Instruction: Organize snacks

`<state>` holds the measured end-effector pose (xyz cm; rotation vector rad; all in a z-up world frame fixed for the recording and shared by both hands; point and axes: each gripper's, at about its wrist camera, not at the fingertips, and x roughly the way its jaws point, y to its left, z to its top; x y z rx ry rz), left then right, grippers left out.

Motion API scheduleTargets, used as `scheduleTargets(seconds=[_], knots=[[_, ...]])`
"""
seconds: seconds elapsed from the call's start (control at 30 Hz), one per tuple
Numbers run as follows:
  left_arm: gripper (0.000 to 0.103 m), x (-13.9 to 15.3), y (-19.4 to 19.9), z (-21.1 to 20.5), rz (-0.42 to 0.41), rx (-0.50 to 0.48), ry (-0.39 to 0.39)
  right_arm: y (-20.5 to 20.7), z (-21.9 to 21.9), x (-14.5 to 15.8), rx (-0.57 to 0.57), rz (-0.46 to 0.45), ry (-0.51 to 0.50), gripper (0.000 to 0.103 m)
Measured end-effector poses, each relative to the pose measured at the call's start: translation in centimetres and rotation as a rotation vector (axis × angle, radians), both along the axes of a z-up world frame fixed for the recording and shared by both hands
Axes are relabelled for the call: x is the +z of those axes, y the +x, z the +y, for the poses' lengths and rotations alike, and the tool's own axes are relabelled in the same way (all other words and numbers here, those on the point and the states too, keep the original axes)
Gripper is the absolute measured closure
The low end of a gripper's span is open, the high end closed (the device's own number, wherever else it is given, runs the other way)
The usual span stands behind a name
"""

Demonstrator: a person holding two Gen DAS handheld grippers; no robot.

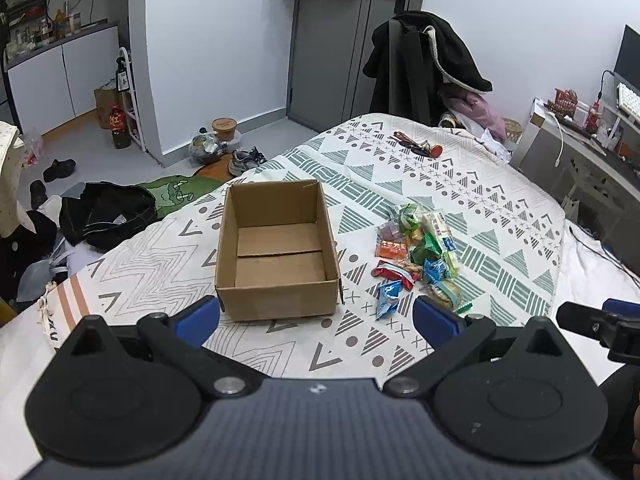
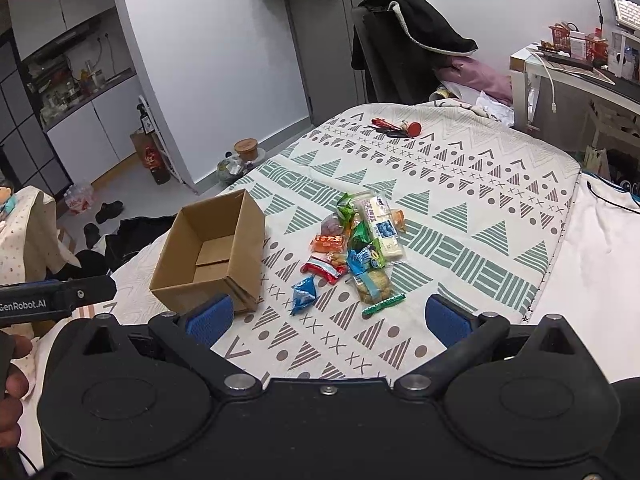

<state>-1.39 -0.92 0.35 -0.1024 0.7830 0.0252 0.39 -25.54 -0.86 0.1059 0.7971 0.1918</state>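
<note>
Bed (image 1: 400,184): I see everything resting on its patterned cover.
Box (image 1: 276,256): empty, ahead of my left gripper (image 1: 316,320).
Snack pile (image 2: 356,252): right of box, straight ahead of my right gripper (image 2: 332,320), the nearer one.
Grippers: both wide apart, holding nothing.

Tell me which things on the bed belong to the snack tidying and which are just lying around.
For the job: cardboard box, empty; snack pile beside it; both open grippers, left and right.

Lying about: red-handled items at the bed's far end; black coat on the chair.
</note>
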Motion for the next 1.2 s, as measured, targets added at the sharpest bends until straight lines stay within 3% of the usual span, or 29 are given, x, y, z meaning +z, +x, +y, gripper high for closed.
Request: scheduleTargets(seconds=[1.2], knots=[[0.001, -0.15, -0.04, -0.63, 0.009, -0.012, -0.035, -0.04, -0.27, -0.23, -0.014, 0.008, -0.015, 0.000]])
